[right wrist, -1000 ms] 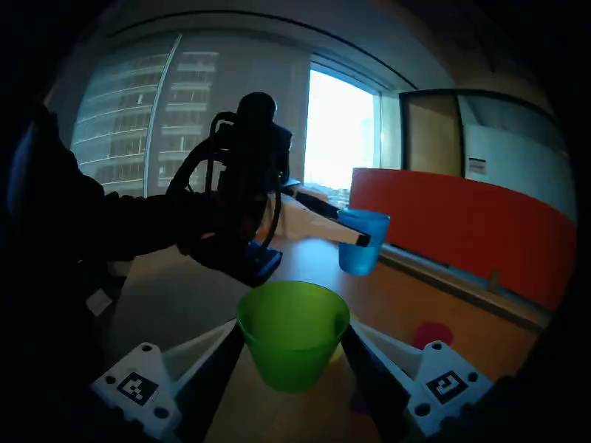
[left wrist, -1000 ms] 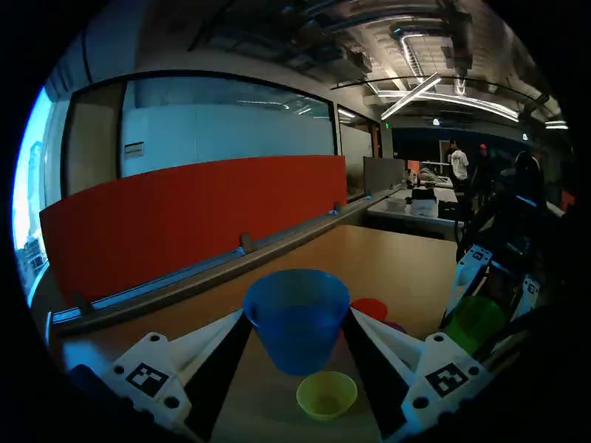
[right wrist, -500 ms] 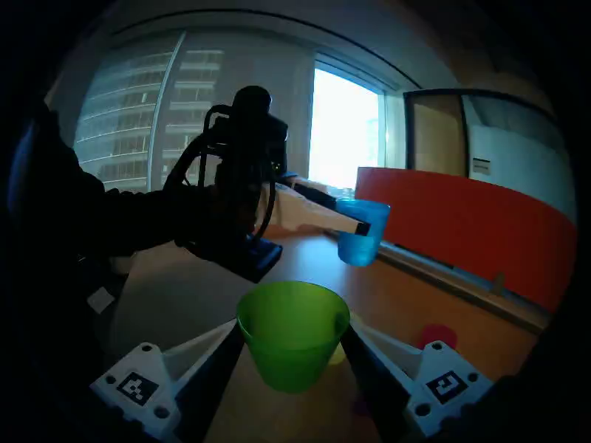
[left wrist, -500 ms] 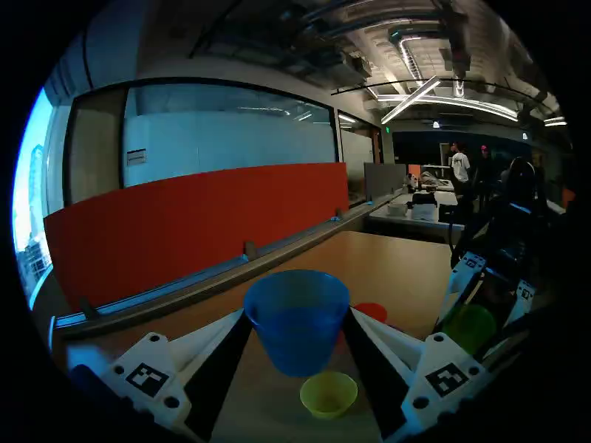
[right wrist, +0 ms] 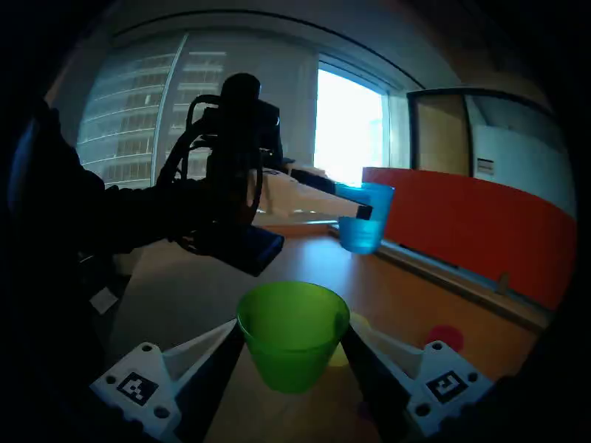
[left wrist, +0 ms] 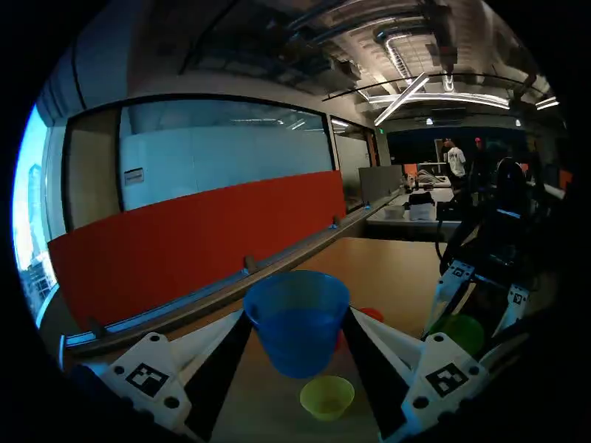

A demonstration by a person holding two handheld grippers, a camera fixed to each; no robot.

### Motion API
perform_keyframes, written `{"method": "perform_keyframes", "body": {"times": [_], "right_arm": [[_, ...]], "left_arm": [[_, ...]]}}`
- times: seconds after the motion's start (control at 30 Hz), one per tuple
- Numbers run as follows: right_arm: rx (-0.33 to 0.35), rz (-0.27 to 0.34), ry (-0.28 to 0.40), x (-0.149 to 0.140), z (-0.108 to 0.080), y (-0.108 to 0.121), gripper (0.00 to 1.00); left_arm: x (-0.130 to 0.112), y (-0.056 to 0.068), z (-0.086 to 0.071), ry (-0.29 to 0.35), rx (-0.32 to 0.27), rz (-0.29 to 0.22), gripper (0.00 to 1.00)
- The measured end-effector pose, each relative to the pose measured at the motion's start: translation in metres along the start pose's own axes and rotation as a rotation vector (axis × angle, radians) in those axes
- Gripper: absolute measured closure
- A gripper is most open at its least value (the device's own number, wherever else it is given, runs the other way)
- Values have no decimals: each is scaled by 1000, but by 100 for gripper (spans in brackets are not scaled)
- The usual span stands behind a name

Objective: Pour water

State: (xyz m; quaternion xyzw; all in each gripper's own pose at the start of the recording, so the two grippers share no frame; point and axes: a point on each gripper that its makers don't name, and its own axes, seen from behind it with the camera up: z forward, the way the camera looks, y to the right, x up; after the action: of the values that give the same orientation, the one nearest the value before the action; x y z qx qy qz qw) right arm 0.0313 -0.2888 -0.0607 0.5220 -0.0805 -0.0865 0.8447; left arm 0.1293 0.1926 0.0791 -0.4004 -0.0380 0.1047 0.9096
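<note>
Wooden desk [left wrist: 391, 269], brown top. Orange partition [left wrist: 192, 236] runs along far edge; grey rail [left wrist: 221, 280] at its base w/ small clips. Behind partition: glass wall [left wrist: 221, 151], whitish. Ceiling has exposed ducts, light strips [left wrist: 402, 96] lit. Bkgd right: 2nd desk [left wrist: 402, 214] w/ clutter, person in white top [left wrist: 456, 159] standing well beyond it. Right gripper view: bright window [right wrist: 343, 122]; side pane [right wrist: 125, 125] to its left, high-rise facade visible thru it.

Open-plan office. Long wooden desk [left wrist: 384, 269] with orange partition screen [left wrist: 199, 236], mid-frame; glass-walled room [left wrist: 221, 148], upper left; strip lights [left wrist: 402, 96] on exposed-duct ceiling, upper right; tall windows [right wrist: 125, 125] facing tower blocks.
</note>
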Motion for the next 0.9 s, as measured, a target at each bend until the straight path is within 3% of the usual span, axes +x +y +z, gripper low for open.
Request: {"method": "perform_keyframes", "body": {"times": [0.2, 0.9], "right_arm": [[3, 9, 7, 0, 3, 0, 10], [14, 12, 31, 0, 15, -2, 10]], "left_arm": [[14, 6, -7, 23, 9, 45, 16], [27, 12, -17, 48, 16, 79, 16]]}}
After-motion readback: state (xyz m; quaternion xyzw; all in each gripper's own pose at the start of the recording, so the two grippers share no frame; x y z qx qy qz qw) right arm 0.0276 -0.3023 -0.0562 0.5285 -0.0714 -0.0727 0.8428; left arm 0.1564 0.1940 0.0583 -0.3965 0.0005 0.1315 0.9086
